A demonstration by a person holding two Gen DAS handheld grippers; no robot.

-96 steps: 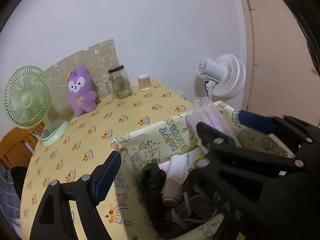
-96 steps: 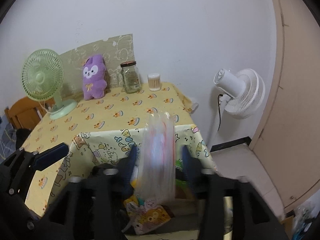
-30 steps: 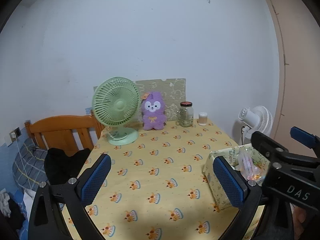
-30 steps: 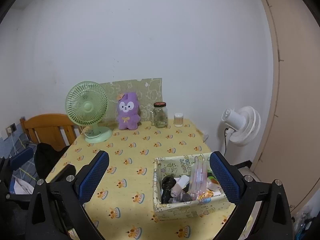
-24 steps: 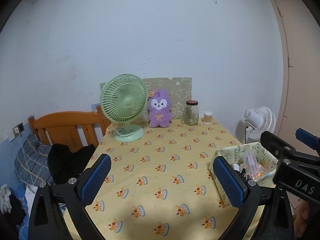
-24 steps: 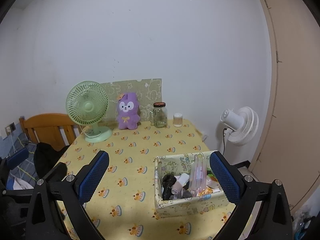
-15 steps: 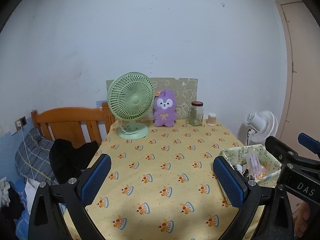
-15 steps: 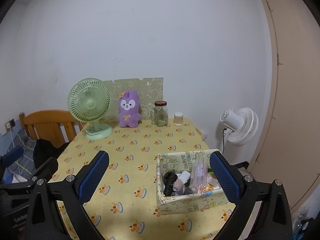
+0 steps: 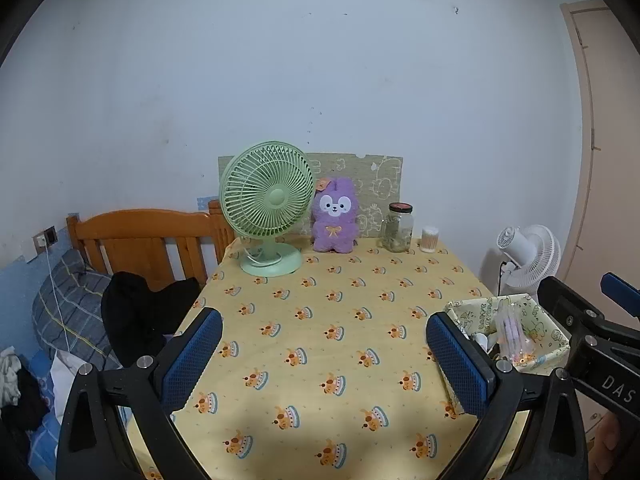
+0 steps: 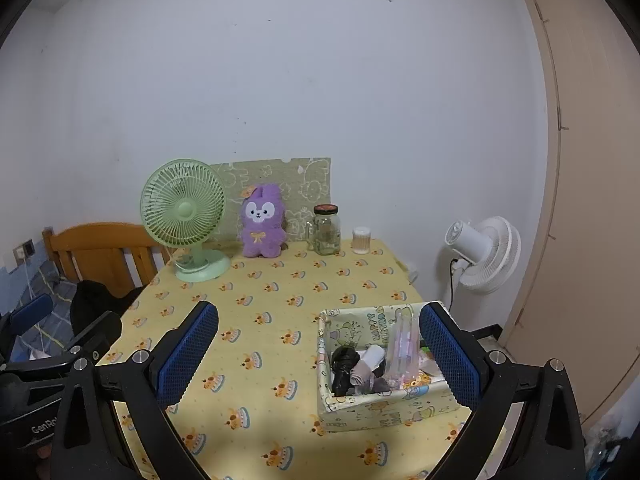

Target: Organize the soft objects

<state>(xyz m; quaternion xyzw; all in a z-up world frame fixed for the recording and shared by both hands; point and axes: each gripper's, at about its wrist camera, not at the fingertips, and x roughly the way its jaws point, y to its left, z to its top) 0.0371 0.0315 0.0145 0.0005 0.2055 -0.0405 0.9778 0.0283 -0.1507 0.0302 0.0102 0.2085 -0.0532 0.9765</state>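
A patterned fabric box (image 10: 380, 404) (image 9: 516, 308) sits at the near right of the yellow table. It holds rolled dark and pale soft items (image 10: 352, 366) and a clear plastic packet (image 10: 402, 354) (image 9: 510, 330) standing upright. A purple plush toy (image 10: 262, 222) (image 9: 334, 216) stands at the table's back. My right gripper (image 10: 318, 356) is open and empty, pulled back above the table's front. My left gripper (image 9: 324, 354) is open and empty too, left of the box.
A green desk fan (image 10: 186, 220) (image 9: 268, 210), a glass jar (image 10: 326, 230) and a small white container (image 10: 361, 240) line the table's back edge. A white floor fan (image 10: 482, 254) stands to the right by a door. A wooden bed frame (image 9: 144, 236) with dark clothes lies left.
The right gripper let go of the clear packet, which now stands in the box. Both grippers opened wide and drew back and up from the box.
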